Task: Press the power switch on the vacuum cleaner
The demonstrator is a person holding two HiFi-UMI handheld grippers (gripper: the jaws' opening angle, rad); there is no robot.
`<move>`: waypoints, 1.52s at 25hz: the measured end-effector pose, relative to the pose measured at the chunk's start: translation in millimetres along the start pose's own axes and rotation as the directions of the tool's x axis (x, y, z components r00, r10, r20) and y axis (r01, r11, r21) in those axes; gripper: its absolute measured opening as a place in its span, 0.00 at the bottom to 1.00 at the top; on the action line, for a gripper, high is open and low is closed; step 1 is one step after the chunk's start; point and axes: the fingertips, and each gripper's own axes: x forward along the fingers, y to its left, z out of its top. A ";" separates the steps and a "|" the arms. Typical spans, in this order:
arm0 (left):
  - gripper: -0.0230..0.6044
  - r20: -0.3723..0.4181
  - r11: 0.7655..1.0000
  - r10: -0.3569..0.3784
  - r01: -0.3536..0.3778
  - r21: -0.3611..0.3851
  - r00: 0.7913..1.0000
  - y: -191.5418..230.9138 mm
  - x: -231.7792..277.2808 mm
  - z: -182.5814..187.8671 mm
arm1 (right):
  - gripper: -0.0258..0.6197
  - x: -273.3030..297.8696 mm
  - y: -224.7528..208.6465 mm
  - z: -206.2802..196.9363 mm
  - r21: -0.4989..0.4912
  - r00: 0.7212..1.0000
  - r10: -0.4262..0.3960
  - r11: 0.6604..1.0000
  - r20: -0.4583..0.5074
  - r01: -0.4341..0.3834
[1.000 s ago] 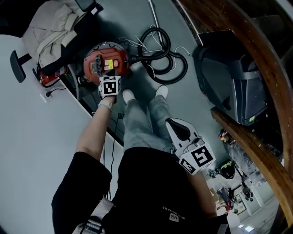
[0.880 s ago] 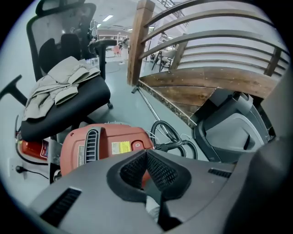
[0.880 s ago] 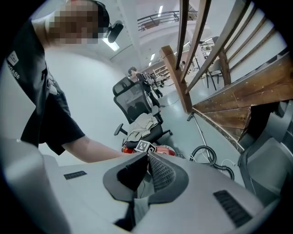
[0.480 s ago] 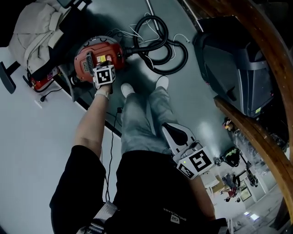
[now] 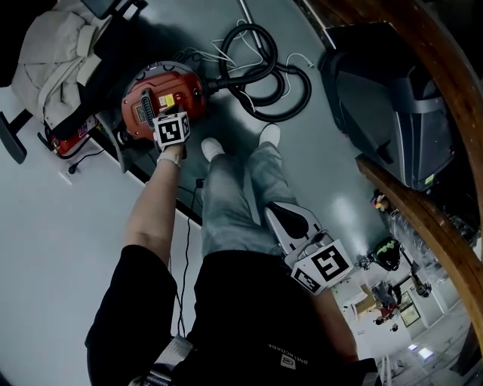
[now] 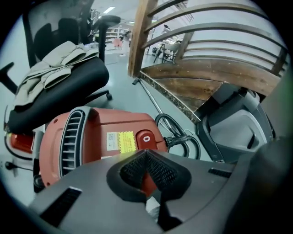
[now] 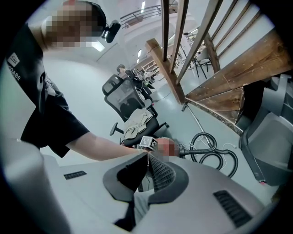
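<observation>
The red vacuum cleaner [image 5: 151,99] lies on the floor; its black hose [image 5: 264,71] coils to the right. In the left gripper view the red body [image 6: 91,137] fills the middle, and the round red power switch [image 6: 145,138], marked with a 0, sits beside a yellow label. My left gripper [image 6: 145,154] is shut, its tip just short of that switch; I cannot tell whether it touches. From the head view, the left gripper [image 5: 170,124] hovers over the vacuum's near edge. My right gripper [image 5: 285,215] hangs by the person's leg, shut on nothing [image 7: 147,157].
An office chair draped with a beige garment [image 5: 56,45] stands left of the vacuum. A metal wand [image 5: 249,19] lies beyond the hose. A dark grey machine [image 5: 385,98] and a wooden stair rail [image 5: 423,203] close off the right. The person's white shoes [image 5: 211,148] stand by the vacuum.
My left gripper has moved forward, closer over the vacuum cleaner's top. The right gripper has stayed by the leg, still shut.
</observation>
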 end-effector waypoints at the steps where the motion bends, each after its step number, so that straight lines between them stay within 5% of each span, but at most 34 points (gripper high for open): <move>1: 0.06 0.003 1.000 0.003 -0.003 -0.018 1.000 -0.1 -0.8 1.9 | 0.09 0.2 0.5 1.0 0.000 1.000 0.004 1.000 0.001 -0.004; 13: 0.06 -0.032 0.999 -0.004 0.003 -0.040 0.999 -1.3 -2.9 4.9 | 0.09 -10.5 4.4 -5.7 -0.018 1.000 0.010 1.000 0.010 -0.010; 20: 0.06 -0.041 0.988 0.005 -0.011 -0.151 0.999 -4.6 -26.8 1.8 | 0.09 -42.4 1.9 1.0 -0.036 0.999 -0.004 0.999 0.053 0.006; 38: 0.06 0.157 0.997 -0.066 0.059 0.047 0.985 -77.6 -203.7 63.7 | 0.09 -127.6 45.5 75.7 -0.125 0.970 0.033 0.992 0.243 -0.003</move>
